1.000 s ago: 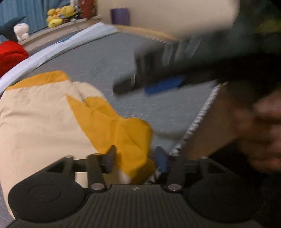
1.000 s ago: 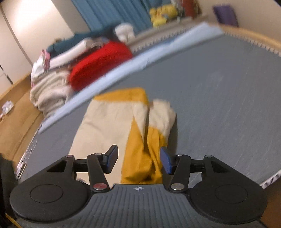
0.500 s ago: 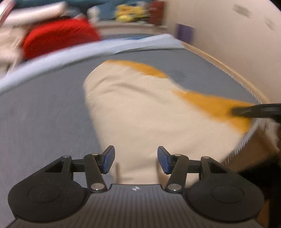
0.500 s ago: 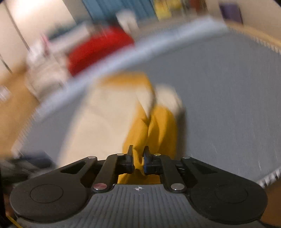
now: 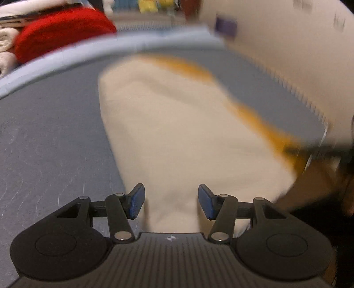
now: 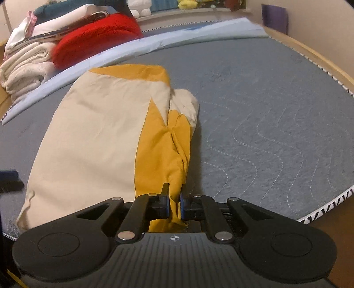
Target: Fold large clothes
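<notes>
A large cream and mustard-yellow garment lies partly folded on a grey quilted mattress. My right gripper is shut on the garment's yellow near corner at the mattress's front edge. In the left wrist view the garment looks blurred and stretches away from me. My left gripper is open, its blue pads either side of the cream near end, not closed on it. The right gripper shows as a dark blur at that view's right edge.
A pale blue sheet runs along the mattress's far side. Behind it lie a red blanket and folded cream and white linens. Plush toys sit on a shelf. A wooden bed rim and wall bound the right side.
My right gripper has shut on the yellow corner. My left gripper let go of the yellow corner, swung left to the cream near end and stays open.
</notes>
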A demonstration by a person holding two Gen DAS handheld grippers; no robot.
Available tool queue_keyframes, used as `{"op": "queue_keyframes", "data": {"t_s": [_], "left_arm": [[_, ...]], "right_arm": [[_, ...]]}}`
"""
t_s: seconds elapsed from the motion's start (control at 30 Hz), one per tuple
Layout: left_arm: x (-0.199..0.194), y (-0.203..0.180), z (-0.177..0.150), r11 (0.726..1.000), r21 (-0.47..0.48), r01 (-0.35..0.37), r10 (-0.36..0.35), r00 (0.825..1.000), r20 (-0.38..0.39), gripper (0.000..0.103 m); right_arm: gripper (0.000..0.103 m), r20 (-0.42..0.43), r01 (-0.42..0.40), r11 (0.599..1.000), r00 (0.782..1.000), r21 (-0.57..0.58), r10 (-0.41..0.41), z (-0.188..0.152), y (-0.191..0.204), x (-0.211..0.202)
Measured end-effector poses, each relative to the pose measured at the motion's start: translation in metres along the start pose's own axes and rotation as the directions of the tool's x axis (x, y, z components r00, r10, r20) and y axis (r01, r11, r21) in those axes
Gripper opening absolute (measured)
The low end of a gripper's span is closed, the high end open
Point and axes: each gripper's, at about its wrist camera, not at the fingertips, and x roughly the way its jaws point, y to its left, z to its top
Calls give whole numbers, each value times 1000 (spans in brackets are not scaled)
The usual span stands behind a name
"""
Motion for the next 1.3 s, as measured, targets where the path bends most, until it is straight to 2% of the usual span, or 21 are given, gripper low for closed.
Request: {"op": "queue_keyframes", "data": {"t_s": [0.03, 0.07, 0.13, 0.23, 0.3, 0.33, 0.4, 0.47, 0.57, 0.67, 0.73, 0.8, 0.87, 0.97, 1.07, 1.1, 1.2, 1.3], "left_arm": [[17, 0, -8, 1000, 15, -24, 26, 996, -82, 61], [27, -1, -11, 999, 22, -34, 37, 993, -116, 61], [29, 0, -6, 999, 41, -26, 31, 994, -107, 62], [27, 0, -5, 1000, -9, -16, 15, 995, -98, 61], [14, -6, -12, 1000, -19, 22, -24, 997, -71, 61], [16, -10, -14, 999, -10, 41, -41, 996, -83, 61], [35, -20, -17, 999, 37, 12, -6, 990, -144, 64], [40, -23, -19, 997, 76, -3, 15, 988, -151, 66], [37, -22, -17, 998, 57, 5, 4, 989, -151, 66], [32, -13, -11, 1000, -4, 29, -29, 991, -131, 66], [28, -2, -8, 997, -62, 38, -44, 994, -95, 66], [20, 10, -4, 993, -119, 25, -31, 998, -49, 66], [15, 20, 1, 989, -147, -17, 17, 1000, -2, 66], [12, 33, 10, 982, -184, -31, 41, 998, 51, 65], [15, 36, 19, 980, -200, 19, -6, 998, 65, 64], [18, 35, 21, 982, -189, 28, -18, 998, 58, 63], [34, 25, 31, 992, -127, 15, -11, 999, 30, 58], [47, 19, 43, 993, -119, 13, -7, 999, 49, 57]], "right_arm": [[7, -32, 16, 999, 999, -30, -17, -2, -2, 5], [7, -85, 31, 998, 996, -50, -35, -3, -2, 14], [7, -165, 56, 996, 984, -74, -68, -10, -1, 29], [7, -160, 53, 997, 985, -62, -63, -9, -1, 28], [7, -152, 53, 998, 987, -45, -59, -7, -3, 24], [7, -152, 54, 997, 986, -46, -60, -8, -3, 24], [7, -163, 59, 995, 984, -76, -71, -9, 0, 26], [7, -174, 67, 991, 981, -113, -86, -11, 8, 26], [10, -179, 80, 987, 978, -137, -104, -6, 11, 25], [22, -111, 131, 980, 983, -152, -149, -1, 15, 11], [26, 0, 182, 965, 983, -186, -185, 6, 19, -3], [27, 120, 205, 957, 976, -203, -184, 17, 23, -16], [27, 205, 181, 967, 968, -181, -143, 28, 23, -25], [29, 251, 87, 984, 967, -153, -47, 49, 23, -26], [43, 192, -27, 991, 980, -129, 52, 72, 17, -3], [44, 161, -48, 993, 985, -104, 64, 79, 14, 8], [45, 80, -60, 998, 995, -3, 60, 97, 2, 45], [45, 51, -64, 992, 997, 106, 59, 109, -8, 69]]}}
